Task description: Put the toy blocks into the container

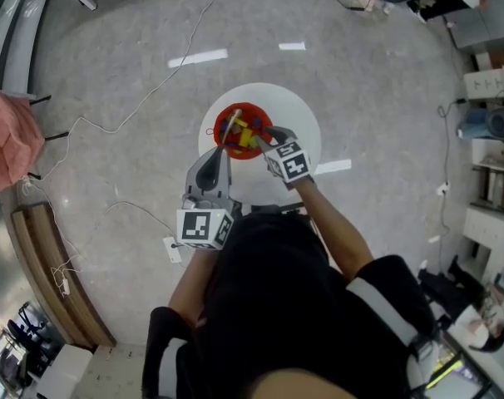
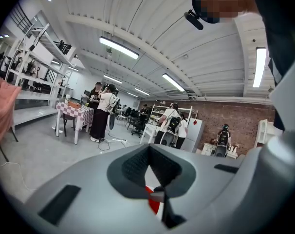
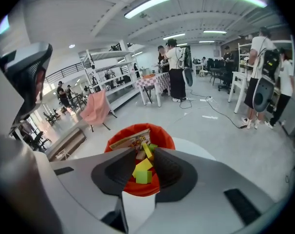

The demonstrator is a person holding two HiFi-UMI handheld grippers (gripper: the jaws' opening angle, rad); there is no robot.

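- Desk point(image 1: 308, 127) — round and white, standing on a pale grey floor; it carries the container near its left-hand side.
- Container point(image 1: 242, 109) — a red-orange tub, upright and open at the top. In the right gripper view its rim point(image 3: 163, 139) shows just beyond the jaws.
- Toy blocks point(image 1: 247, 135) — a mixed heap lying inside the container. The right gripper view picks out a yellow block point(image 3: 143, 165), a green block point(image 3: 142, 177) touching it in front, and a longer yellow piece point(image 3: 147, 150) tilted behind them.
- Printed card point(image 3: 130, 141) — leaning inside the container against its far-left wall.
- Left gripper point(image 1: 225, 150) — held at the container's near-left edge, its marker cube toward the person. In its own view the jaws point(image 2: 155, 189) are pressed together at the tips with nothing between them; a sliver of the red container point(image 2: 152, 203) shows below.
- Right gripper point(image 1: 265, 136) — poised over the container's right half. Its jaws point(image 3: 143, 159) are spread, and the blocks show through the gap, lying in the tub rather than pinched.
- Pink cloth point(image 1: 9, 131) — draped over a chair, well apart to the left.
- Cable point(image 1: 152, 90) — white, trailing across the floor.
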